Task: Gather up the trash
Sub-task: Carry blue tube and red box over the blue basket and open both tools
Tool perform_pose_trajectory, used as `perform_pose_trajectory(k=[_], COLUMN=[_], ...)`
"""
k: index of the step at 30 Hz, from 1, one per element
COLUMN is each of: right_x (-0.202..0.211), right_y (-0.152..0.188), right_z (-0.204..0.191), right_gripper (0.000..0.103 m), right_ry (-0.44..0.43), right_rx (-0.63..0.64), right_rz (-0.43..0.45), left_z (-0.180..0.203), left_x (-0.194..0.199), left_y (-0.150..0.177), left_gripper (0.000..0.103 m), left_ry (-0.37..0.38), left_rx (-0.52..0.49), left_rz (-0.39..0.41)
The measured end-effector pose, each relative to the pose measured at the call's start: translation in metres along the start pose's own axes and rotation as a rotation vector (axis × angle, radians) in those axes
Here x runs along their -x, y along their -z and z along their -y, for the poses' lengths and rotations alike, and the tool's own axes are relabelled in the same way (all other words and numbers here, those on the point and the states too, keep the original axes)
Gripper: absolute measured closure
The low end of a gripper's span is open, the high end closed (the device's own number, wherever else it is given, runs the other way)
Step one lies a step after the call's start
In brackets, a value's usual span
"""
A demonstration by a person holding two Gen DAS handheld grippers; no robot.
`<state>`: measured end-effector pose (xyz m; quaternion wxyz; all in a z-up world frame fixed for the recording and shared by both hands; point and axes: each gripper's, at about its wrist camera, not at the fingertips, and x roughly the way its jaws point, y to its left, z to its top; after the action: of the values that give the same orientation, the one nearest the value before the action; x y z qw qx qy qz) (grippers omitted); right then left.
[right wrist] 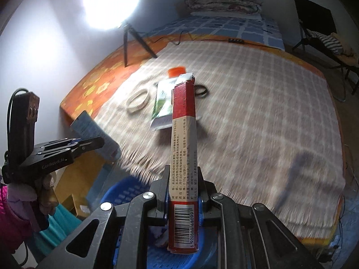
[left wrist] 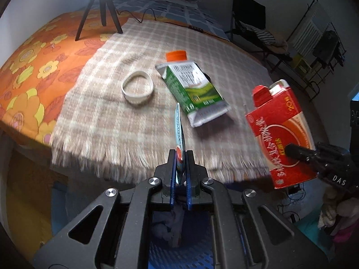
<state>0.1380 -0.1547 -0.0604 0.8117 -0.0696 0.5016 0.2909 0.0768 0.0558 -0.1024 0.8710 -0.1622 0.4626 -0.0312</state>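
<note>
With the left gripper (left wrist: pixel 181 157) clamped on a flat blue packet (left wrist: pixel 178 130) and the right gripper (right wrist: pixel 183 180) clamped on the red carton (right wrist: pixel 184 157), both over the blue basket (right wrist: pixel 125 192) at the bed's near edge, the fingers should part only once each item hangs squarely above the basket.

— Where do we find things on the blanket (left wrist: pixel 107 116)?

— From the left wrist view, the carton (left wrist: pixel 193 89) lies at its middle; the ring (left wrist: pixel 138 87) sits just beside it at nine o'clock; the tripod (left wrist: pixel 98 6) stands well behind at eleven.

— And near us?

— The box (right wrist: pixel 184 157) hangs at our edge, over the basket (right wrist: pixel 125 192); the flat packet (left wrist: pixel 179 139) is at its nine o'clock.
</note>
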Motion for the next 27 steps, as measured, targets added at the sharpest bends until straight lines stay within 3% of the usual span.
perform_pose_trajectory(k=[10, 27], right_x=[-0.003, -0.027], right_y=[0.050, 0.098], right_z=[-0.022, -0.046], right_gripper=[0.087, 0.086], right_ry=[-0.031, -0.038], right_rx=[0.012, 0.046], right_rz=[-0.056, -0.145], left_z=[0.018, 0.021], left_x=[-0.003, -0.024], left_y=[0.048, 0.108], left_gripper=[0.098, 0.098], left_ry=[0.020, 0.004], left_rx=[-0.013, 0.015], left_rz=[-0.055, -0.155])
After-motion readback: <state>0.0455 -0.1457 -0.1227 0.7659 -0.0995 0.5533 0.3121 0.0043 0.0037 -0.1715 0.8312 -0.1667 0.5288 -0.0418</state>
